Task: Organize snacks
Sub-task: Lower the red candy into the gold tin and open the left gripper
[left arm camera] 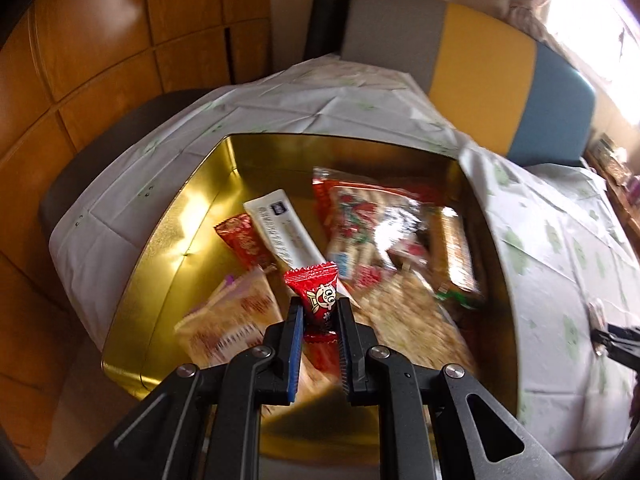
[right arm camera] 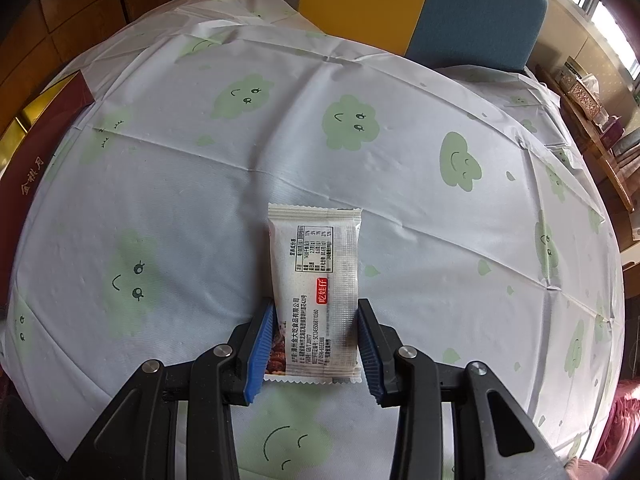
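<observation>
Nearest my left wrist camera, my left gripper [left arm camera: 319, 312] is clamped tight on a small red candy [left arm camera: 316, 292], carried above the open gold tin [left arm camera: 168, 216] so it can join the packets inside; the tin's walls leave free room below. From my right wrist camera, my right gripper [right arm camera: 316, 336] pinches a white snack packet [right arm camera: 314, 276] by its sides, jaws partly open, over bare tablecloth [right arm camera: 400, 200] with wide space around.

tin [left arm camera: 168, 216]: glossy gold metal | tablecloth [right arm camera: 360, 168]: matt creased plastic | candy wrapper [left arm camera: 316, 292]: shiny red foil
</observation>
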A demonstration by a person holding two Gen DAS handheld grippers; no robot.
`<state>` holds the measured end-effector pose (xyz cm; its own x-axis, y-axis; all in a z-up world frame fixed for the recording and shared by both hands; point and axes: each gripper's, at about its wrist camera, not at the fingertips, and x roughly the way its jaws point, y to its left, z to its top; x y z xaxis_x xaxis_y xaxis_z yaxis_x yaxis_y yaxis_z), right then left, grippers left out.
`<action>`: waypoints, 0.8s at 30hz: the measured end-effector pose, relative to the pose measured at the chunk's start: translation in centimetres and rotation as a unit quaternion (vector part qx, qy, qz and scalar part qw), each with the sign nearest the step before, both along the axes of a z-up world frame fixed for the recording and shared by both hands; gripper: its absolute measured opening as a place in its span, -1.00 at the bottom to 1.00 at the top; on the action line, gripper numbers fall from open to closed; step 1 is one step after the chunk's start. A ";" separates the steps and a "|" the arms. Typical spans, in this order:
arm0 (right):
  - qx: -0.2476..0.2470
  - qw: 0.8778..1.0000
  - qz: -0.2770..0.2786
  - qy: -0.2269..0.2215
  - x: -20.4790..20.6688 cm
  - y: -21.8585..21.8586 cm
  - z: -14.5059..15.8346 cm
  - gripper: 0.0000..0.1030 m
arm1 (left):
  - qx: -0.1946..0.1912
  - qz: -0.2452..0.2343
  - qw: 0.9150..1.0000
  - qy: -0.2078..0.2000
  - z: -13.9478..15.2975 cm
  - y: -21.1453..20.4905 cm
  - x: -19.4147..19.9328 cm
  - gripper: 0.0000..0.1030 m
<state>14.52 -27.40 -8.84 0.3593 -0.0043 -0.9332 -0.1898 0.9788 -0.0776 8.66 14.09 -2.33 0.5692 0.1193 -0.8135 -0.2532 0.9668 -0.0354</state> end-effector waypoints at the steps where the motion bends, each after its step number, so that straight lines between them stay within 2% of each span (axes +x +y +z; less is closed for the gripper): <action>1: -0.001 1.000 0.000 0.000 0.0 0.0 0.0 -0.23 | 0.002 0.006 1.000 0.001 -0.2 0.3 0.5 -0.69; 6: -0.002 1.000 0.001 0.000 0.0 0.0 0.0 -0.23 | 0.010 0.020 1.000 0.017 -1.4 0.9 2.4 -0.67; 13: 0.001 1.000 0.000 0.001 0.1 -0.1 0.0 -0.24 | 0.019 0.017 0.999 0.022 -2.3 0.5 2.8 -0.60; 17: 0.000 1.000 0.000 0.000 0.1 -0.1 0.0 -0.24 | 0.020 0.021 0.999 0.021 -2.4 0.5 2.5 -0.34; 20: 0.000 1.000 0.000 0.000 0.1 -0.2 0.0 -0.24 | 0.008 0.030 0.999 0.022 -2.2 1.1 1.9 -0.25; 21: -0.001 1.000 0.000 0.000 0.1 -0.2 0.0 -0.24 | 0.003 0.029 0.999 0.018 -1.9 1.3 1.6 -0.14; 23: -0.001 1.000 0.000 0.000 0.1 -0.2 -0.1 -0.24 | 0.008 0.034 0.999 0.008 -1.4 1.6 0.8 0.03; 24: 0.000 1.000 0.000 0.000 0.1 -0.2 0.0 -0.24 | 0.012 0.038 0.999 0.004 -1.3 1.8 0.5 0.03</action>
<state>14.66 -27.62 -8.88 0.3587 -0.0044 -0.9335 -0.1890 0.9789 -0.0772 9.15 15.86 -3.60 0.5513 0.1815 -0.8143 -0.3258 0.9454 -0.0099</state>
